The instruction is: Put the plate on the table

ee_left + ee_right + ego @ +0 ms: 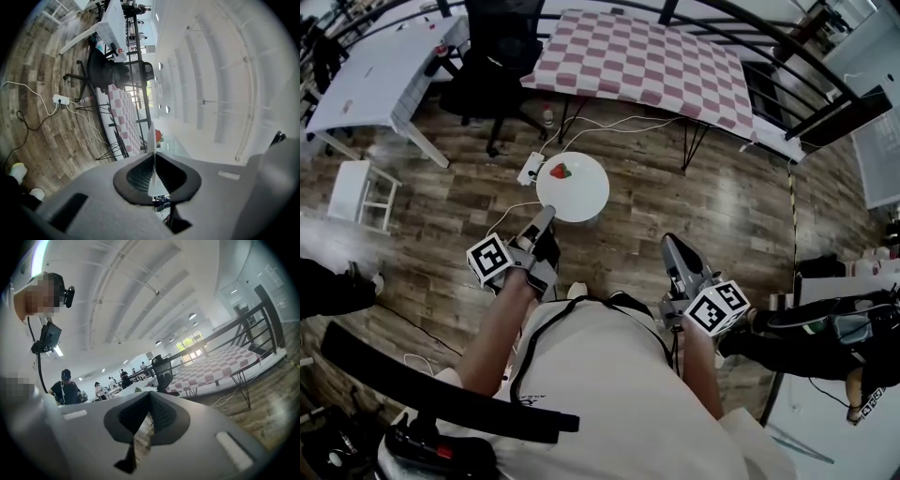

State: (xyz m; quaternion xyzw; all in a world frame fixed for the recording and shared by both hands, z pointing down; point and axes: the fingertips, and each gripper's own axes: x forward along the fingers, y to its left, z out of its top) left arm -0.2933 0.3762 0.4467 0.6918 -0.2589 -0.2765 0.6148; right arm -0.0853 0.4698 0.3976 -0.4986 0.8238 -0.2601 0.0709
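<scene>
Carry step: my left tool clamps the plate by its near rim, above the floor; right tool closed, empty. Next, I judge: reach the far checkered tabletop and lower the plate level.

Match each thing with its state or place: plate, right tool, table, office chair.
Things:
1. plate
2. right tool
3. table
4. office chair

States:
A. under a pink-checked cloth
B. black, left of the table in the head view
C. rim clamped in the left tool
D. empty, jaws together

Pairs: 1-C, 2-D, 3-A, 4-B
</scene>
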